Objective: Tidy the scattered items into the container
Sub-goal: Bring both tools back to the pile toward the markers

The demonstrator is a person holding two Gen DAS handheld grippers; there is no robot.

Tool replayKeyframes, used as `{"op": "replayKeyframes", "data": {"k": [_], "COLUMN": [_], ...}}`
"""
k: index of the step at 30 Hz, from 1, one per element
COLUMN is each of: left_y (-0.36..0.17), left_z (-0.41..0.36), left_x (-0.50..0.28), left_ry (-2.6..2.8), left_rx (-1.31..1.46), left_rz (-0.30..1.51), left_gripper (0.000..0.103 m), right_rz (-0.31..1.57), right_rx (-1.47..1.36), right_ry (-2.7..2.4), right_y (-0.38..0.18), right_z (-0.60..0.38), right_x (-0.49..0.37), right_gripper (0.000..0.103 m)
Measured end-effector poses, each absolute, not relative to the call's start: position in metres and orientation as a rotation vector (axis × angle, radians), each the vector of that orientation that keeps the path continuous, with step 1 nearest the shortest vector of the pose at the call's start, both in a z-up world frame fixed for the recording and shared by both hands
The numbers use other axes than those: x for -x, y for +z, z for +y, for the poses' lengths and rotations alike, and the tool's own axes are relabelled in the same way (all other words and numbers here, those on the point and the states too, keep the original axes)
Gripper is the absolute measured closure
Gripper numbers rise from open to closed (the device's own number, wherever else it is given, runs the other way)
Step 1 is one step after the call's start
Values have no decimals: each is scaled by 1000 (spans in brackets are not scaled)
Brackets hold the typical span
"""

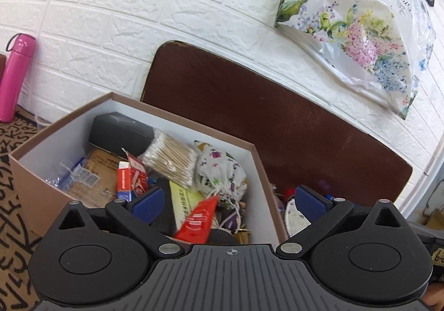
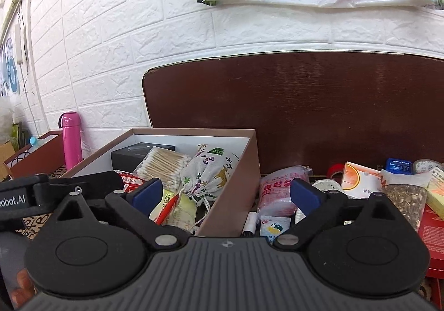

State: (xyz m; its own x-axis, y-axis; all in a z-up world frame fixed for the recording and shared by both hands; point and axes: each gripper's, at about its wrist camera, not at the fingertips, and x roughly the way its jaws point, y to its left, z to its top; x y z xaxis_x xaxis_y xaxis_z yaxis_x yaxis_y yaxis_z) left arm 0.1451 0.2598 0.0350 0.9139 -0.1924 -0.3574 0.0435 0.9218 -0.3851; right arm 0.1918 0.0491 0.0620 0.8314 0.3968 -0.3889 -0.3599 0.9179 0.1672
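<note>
Both grippers stand wide open with nothing between their blue pads: our left gripper (image 1: 231, 204) hangs over the near edge of the box (image 2: 230, 208), and our right gripper (image 2: 226, 195) straddles that box's right wall. Inside the box we already see a red tube (image 1: 198, 220) lying just under our left gripper, a bundle of cotton swabs (image 1: 170, 162) toward the box's far side, a flowered drawstring pouch (image 1: 222, 173) against its right wall, and a black case (image 1: 119, 133) in its far corner. What remains lies outside the box, to its right. Nearest is a pink packet (image 2: 279, 193) with red print, soft and crinkled, standing just beside the box's right wall, its long axis running away from us. It sits between our right gripper's fingers and slightly ahead, so we judge the right hand better placed than the left. Farther right of the box wait an orange-and-white carton (image 2: 360, 179) and a clear bag of brown bits (image 2: 406, 198).
</note>
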Motion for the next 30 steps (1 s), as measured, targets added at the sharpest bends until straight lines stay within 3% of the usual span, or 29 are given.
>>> {"op": "replayKeyframes", "data": {"k": [12, 25, 30], "left_y": [21, -58, -63], "left_z": [222, 156, 137], "left_x": [-110, -96, -106], "left_ry": [-221, -315, -314], "left_rx": [410, 432, 376], "left_rz": [447, 644, 652], "left_gripper": [0, 0, 0], "right_rz": [448, 573, 598], "right_rx": [-120, -246, -232], "right_ry": [383, 252, 223], "right_y": [55, -51, -67], "right_z": [4, -63, -67], "right_x": [-151, -103, -106], "right_gripper": [2, 2, 8]}}
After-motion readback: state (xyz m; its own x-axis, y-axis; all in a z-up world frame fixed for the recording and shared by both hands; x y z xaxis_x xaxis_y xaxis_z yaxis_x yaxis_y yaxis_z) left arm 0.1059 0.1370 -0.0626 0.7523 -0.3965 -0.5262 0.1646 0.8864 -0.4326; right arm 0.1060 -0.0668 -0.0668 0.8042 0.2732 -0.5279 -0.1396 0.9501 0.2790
